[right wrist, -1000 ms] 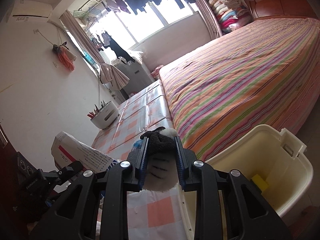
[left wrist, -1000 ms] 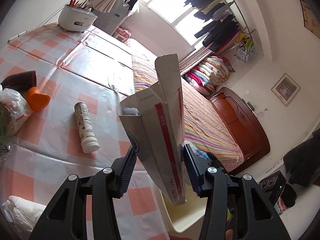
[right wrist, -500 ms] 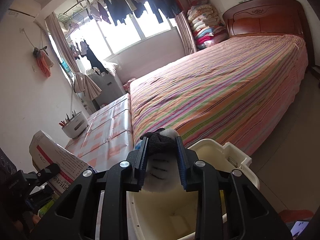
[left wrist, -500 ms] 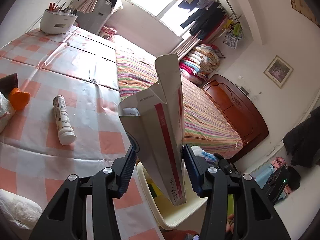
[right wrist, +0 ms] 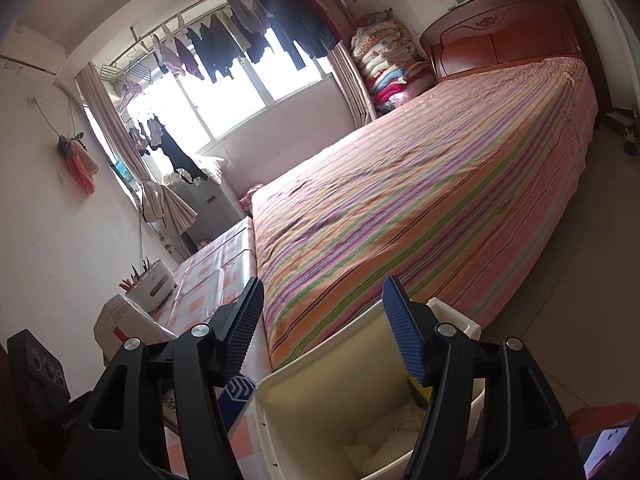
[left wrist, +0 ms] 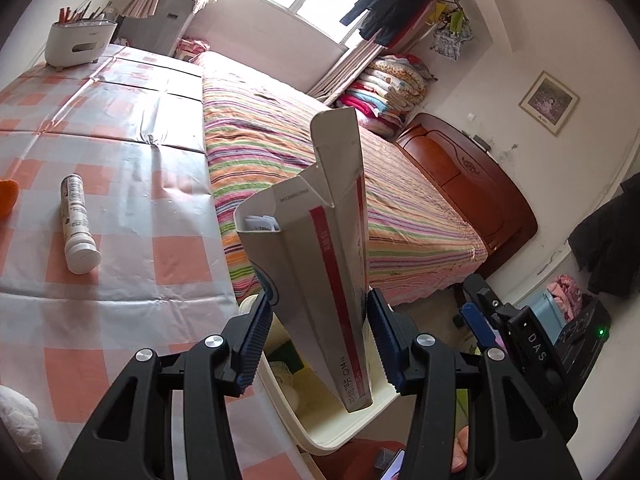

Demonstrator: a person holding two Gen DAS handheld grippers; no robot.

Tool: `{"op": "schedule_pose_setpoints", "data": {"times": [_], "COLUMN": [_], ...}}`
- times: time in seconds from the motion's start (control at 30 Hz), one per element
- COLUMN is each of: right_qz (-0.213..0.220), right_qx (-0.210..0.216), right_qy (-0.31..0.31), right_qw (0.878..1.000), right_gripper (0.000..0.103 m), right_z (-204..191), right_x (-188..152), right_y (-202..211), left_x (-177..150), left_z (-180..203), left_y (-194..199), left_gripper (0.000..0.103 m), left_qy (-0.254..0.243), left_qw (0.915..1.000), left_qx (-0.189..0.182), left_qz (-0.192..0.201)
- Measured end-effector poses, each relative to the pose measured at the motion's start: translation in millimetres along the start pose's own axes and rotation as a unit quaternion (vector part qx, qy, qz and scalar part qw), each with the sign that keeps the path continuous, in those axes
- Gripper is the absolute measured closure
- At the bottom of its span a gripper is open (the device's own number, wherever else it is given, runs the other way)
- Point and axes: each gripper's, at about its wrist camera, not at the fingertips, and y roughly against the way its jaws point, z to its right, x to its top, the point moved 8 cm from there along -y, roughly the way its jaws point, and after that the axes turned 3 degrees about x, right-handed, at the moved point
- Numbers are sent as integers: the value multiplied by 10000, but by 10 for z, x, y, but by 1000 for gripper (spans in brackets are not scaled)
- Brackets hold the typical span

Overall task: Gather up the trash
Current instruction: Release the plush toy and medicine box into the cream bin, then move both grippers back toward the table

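Note:
My left gripper [left wrist: 316, 300] is shut on a white carton [left wrist: 320, 232] with a red stripe and an open top flap. It holds the carton upright over the near rim of a cream plastic bin [left wrist: 348, 428] beside the table. My right gripper [right wrist: 323, 286] hangs over the same bin [right wrist: 304, 364]; its jaws are opening and nothing is between them. Pale crumpled things [right wrist: 384, 444] lie at the bottom of the bin. The carton [right wrist: 120, 320] also shows at the left of the right wrist view. A white tube bottle [left wrist: 78, 224] lies on the checked tablecloth [left wrist: 120, 300].
A striped bed [right wrist: 420, 200] runs along the far side of the table and the bin. A white utensil holder [left wrist: 76, 40] stands at the table's far end. An orange thing [left wrist: 8, 196] and crumpled white paper [left wrist: 16, 416] sit at the left edge.
The right gripper swung over the bin and opened; the dark and white bundle it held is gone from its jaws. The left gripper carried the carton right, from the table toward the bin.

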Motion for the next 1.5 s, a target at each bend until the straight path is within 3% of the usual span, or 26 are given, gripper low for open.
{"op": "schedule_pose_setpoints", "data": {"times": [0.3, 0.47, 0.53, 0.7, 1.1, 1.3, 1.5], "right_qz": [50, 87, 79, 67, -104, -325, -566], "right_qx": [48, 54, 57, 60, 312, 575, 824], "right_qy": [-37, -63, -54, -15, 65, 285, 494], "right_qw": [10000, 9999, 9999, 10000, 9994, 9974, 9938], "right_gripper": [40, 40, 40, 39, 35, 33, 32], "right_z": [-3, 15, 16, 6, -265, -654, -1061], "right_x": [6, 18, 18, 13, -74, -225, -435], "right_y": [10, 23, 22, 17, -107, -267, -439], "left_x": [-191, -219, -211, -161, 206, 390, 620], "left_z": [241, 216, 215, 198, -30, -395, -842], "left_y": [-244, -315, -329, -305, 255, 474, 797], "left_gripper": [53, 52, 42, 30, 26, 26, 26], "left_qy": [-809, -955, -1012, -1161, -1067, -804, -541], "left_qw": [9962, 9942, 9934, 9911, 9887, 9888, 9820], "left_qx": [274, 405, 471, 650, 933, 1176, 1621], "left_qz": [-182, -270, -256, -87, 489, 451, 806]}}
